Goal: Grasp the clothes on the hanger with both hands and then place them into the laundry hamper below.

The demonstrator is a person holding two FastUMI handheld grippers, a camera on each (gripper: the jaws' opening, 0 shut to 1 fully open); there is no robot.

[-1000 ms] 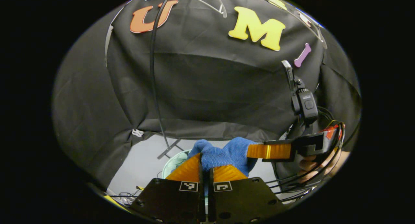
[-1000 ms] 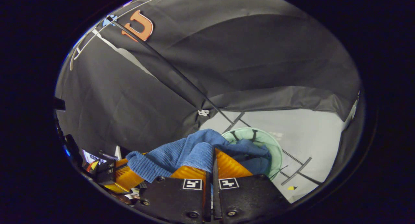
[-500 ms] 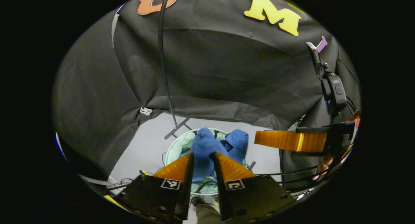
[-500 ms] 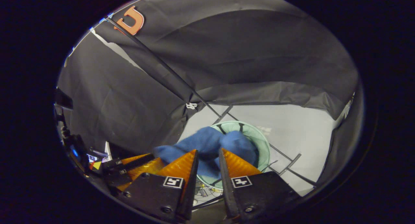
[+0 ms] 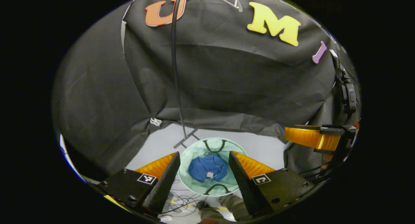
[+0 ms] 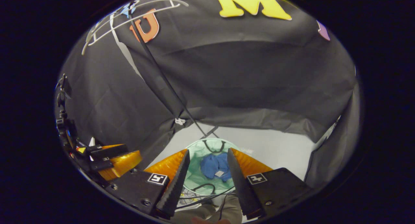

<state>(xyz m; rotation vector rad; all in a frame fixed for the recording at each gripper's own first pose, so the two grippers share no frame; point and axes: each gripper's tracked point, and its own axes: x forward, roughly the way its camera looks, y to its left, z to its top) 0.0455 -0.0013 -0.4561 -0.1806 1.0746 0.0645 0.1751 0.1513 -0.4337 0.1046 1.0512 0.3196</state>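
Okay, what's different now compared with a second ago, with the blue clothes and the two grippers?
Both grippers let go: the left gripper and right gripper, shut on the blue knitted garment a second ago, now stand open above it. The garment dropped and lies crumpled inside the pale green mesh laundry hamper. The hamper and black stand pole stayed in place.

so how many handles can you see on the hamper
2. One black loop handle sits on the far rim of the green hamper, the other handle on the near rim; the blue clothes lie between them.
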